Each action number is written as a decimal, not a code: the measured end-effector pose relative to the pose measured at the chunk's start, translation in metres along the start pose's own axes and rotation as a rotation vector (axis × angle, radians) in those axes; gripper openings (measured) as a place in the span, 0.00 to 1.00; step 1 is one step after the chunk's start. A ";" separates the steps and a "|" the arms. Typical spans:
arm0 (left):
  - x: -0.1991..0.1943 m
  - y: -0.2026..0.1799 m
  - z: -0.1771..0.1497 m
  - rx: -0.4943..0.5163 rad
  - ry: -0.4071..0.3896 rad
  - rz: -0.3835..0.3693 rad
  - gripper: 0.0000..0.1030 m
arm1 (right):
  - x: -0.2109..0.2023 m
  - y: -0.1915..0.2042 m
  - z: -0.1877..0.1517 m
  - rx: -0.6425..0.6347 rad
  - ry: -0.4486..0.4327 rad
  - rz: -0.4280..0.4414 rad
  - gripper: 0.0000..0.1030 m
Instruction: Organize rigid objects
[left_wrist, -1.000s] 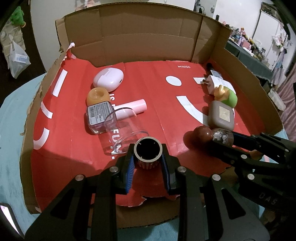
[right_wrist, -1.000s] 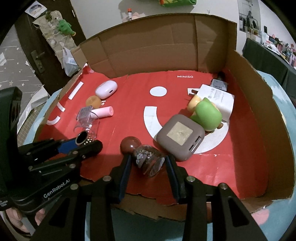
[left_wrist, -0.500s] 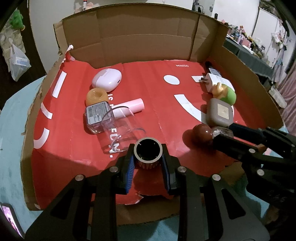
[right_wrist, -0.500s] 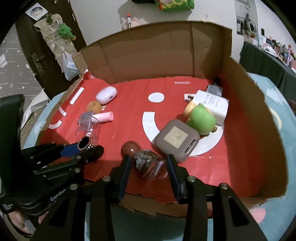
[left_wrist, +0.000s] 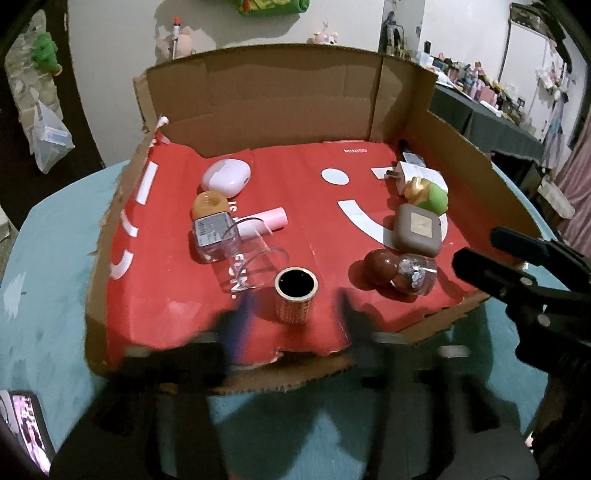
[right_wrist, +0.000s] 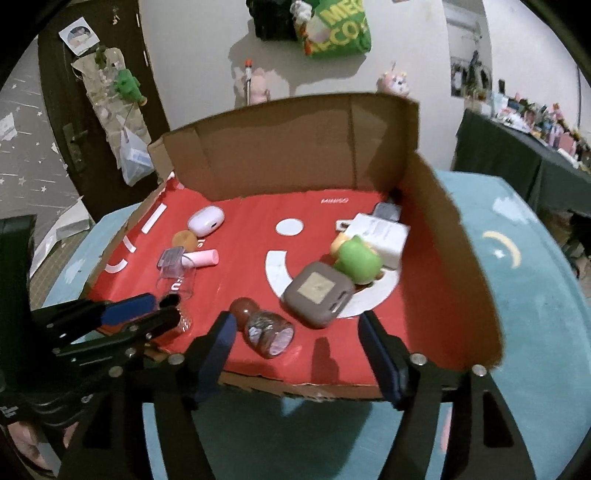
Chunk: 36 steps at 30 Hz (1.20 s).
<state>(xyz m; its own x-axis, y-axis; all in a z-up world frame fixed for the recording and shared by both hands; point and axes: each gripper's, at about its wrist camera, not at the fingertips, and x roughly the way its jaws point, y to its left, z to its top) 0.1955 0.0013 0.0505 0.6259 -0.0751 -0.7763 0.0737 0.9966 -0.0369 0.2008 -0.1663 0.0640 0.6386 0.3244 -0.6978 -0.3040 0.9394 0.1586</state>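
A small patterned cylinder with a gold rim (left_wrist: 296, 294) stands upright near the front edge of the red-lined cardboard tray (left_wrist: 317, 173). My left gripper (left_wrist: 291, 328) is open and blurred, just behind the cylinder. A small bottle with a brown round cap (right_wrist: 265, 326) lies on its side at the tray front; it also shows in the left wrist view (left_wrist: 399, 271). My right gripper (right_wrist: 299, 350) is open, its jaws wide on either side of and behind the bottle, not touching it.
On the tray's left lie a white case (left_wrist: 226, 176), an orange round item (left_wrist: 209, 204), a pink tube (left_wrist: 266, 218) and clear containers (left_wrist: 221, 236). At right are a brown square case (left_wrist: 417, 229), a green duck toy (left_wrist: 430, 196) and a white charger (left_wrist: 410, 171).
Both grippers opened and pulled back toward the tray's front edge. The cylinder and the bottle were let go and now rest on the tray.
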 end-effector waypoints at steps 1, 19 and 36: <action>-0.004 0.001 -0.002 -0.006 -0.017 0.008 0.92 | -0.004 -0.001 -0.001 0.000 -0.013 -0.011 0.72; -0.019 0.000 -0.023 -0.026 -0.066 0.096 0.97 | -0.014 -0.012 -0.031 0.016 -0.064 -0.147 0.95; -0.018 0.002 -0.027 -0.049 -0.060 0.076 1.00 | -0.008 -0.008 -0.036 -0.010 -0.036 -0.186 0.97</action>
<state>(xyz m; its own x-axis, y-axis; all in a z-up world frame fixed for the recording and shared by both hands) 0.1630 0.0059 0.0476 0.6737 0.0008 -0.7390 -0.0136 0.9998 -0.0113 0.1724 -0.1801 0.0436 0.7097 0.1490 -0.6886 -0.1852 0.9825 0.0217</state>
